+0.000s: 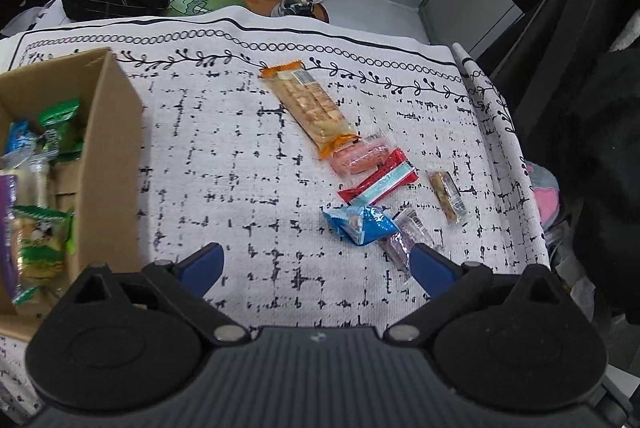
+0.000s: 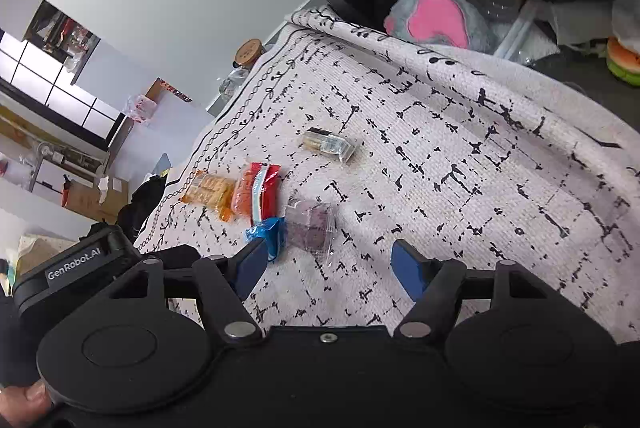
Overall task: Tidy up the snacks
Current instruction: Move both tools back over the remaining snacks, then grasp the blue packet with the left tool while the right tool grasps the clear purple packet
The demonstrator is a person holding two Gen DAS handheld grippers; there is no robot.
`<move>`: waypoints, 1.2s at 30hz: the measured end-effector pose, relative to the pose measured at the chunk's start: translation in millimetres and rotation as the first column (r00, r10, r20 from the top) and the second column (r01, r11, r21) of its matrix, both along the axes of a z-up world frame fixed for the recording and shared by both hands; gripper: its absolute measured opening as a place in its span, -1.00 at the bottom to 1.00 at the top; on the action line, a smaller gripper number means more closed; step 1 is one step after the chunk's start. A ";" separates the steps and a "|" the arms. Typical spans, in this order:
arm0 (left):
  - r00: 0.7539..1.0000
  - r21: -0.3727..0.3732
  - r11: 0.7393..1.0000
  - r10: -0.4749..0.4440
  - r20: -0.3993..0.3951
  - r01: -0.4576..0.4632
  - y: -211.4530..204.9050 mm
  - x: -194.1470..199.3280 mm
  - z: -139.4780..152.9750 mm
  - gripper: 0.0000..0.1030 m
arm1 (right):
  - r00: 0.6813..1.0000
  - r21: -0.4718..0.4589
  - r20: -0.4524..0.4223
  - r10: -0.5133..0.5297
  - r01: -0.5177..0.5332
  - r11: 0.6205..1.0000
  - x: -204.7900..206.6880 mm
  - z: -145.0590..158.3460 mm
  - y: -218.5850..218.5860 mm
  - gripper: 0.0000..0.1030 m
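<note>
**Six snacks on the cloth, more in the box, both grippers wide and empty**

The cardboard box sits at the left edge of the patterned tablecloth and serves as the landmark. Inside it lie several packets, among them green-wrapped snacks and a blue-and-white one.

Well to the right of the box, a loose row of snacks runs across the cloth. Farthest from the camera is the long orange cracker pack; its near end touches the pink packet. Just beside that lies the red packet with a pale blue stripe. Farther right, apart from the others, is a small clear-wrapped brown bar. Nearer the camera sits the blue packet, touching the clear purple packet.

The left gripper hovers over bare cloth just right of the box, its blue fingers spread wide with nothing between them; its right finger overlaps the purple packet in view.

The right gripper is likewise spread wide and empty, with the purple packet just ahead of its gap and the blue packet by its left finger
</note>
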State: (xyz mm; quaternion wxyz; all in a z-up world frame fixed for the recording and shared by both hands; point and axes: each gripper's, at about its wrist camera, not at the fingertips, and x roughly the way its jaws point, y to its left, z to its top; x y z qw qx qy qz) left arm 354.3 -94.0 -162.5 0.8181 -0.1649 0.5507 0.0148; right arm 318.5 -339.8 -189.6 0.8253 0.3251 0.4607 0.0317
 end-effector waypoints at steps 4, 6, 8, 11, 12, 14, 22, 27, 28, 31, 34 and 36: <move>1.000 -0.004 1.000 -0.002 -0.008 0.002 -7.1 9.4 -10.0 0.80 | 1.000 0.040 -0.023 -0.015 0.016 0.999 8.4 -12.1 -1.6 0.18; 1.000 -0.002 1.000 -0.002 -0.007 0.002 -10.8 13.9 -14.3 0.71 | 0.999 0.037 -0.031 -0.020 0.021 0.999 12.3 -17.2 -1.1 0.16; 1.000 0.008 1.000 -0.009 -0.012 0.009 -15.6 19.0 -18.7 0.64 | 0.999 0.047 -0.030 -0.014 0.015 0.999 16.4 -21.7 0.6 0.15; 1.000 -0.002 1.000 -0.008 -0.026 0.008 -18.5 27.6 -27.1 0.54 | 1.000 0.058 -0.029 -0.011 0.013 0.998 22.0 -27.5 2.6 0.14; 1.000 -0.003 1.000 -0.006 -0.031 0.006 -19.1 30.6 -30.0 0.52 | 0.999 0.059 -0.029 -0.014 0.016 0.998 23.1 -28.9 2.6 0.14; 0.999 0.002 1.000 -0.002 -0.041 0.002 -20.3 36.3 -35.7 0.45 | 0.999 0.067 -0.028 -0.017 0.018 0.998 25.6 -32.0 2.8 0.14; 0.997 -0.010 1.000 -0.014 -0.081 0.013 -25.6 53.8 -58.0 0.34 | 0.999 0.072 -0.037 -0.016 0.019 0.997 34.8 -43.4 7.3 0.13; 0.993 -0.026 0.999 -0.030 -0.117 0.027 -31.7 63.1 -67.4 0.26 | 0.999 0.051 -0.042 -0.001 0.003 0.999 37.7 -45.7 10.7 0.13; 0.992 -0.040 0.999 -0.031 -0.125 0.026 -32.3 63.8 -69.5 0.22 | 0.999 0.047 -0.040 0.002 0.000 0.999 38.2 -46.0 11.6 0.12; 0.992 -0.033 0.999 -0.027 -0.123 0.024 -33.4 63.3 -72.5 0.14 | 1.000 0.055 -0.009 0.001 0.000 0.999 38.1 -44.0 13.2 -0.06; 0.994 -0.041 0.999 -0.023 -0.110 0.018 -32.4 62.6 -72.7 -0.08 | 1.000 0.063 -0.001 0.002 -0.002 0.998 41.0 -45.3 14.8 -0.07; 0.994 -0.037 0.999 -0.025 -0.106 0.021 -32.4 63.2 -73.0 -0.28 | 1.000 0.051 0.003 0.009 -0.009 0.999 43.8 -46.3 16.9 -0.07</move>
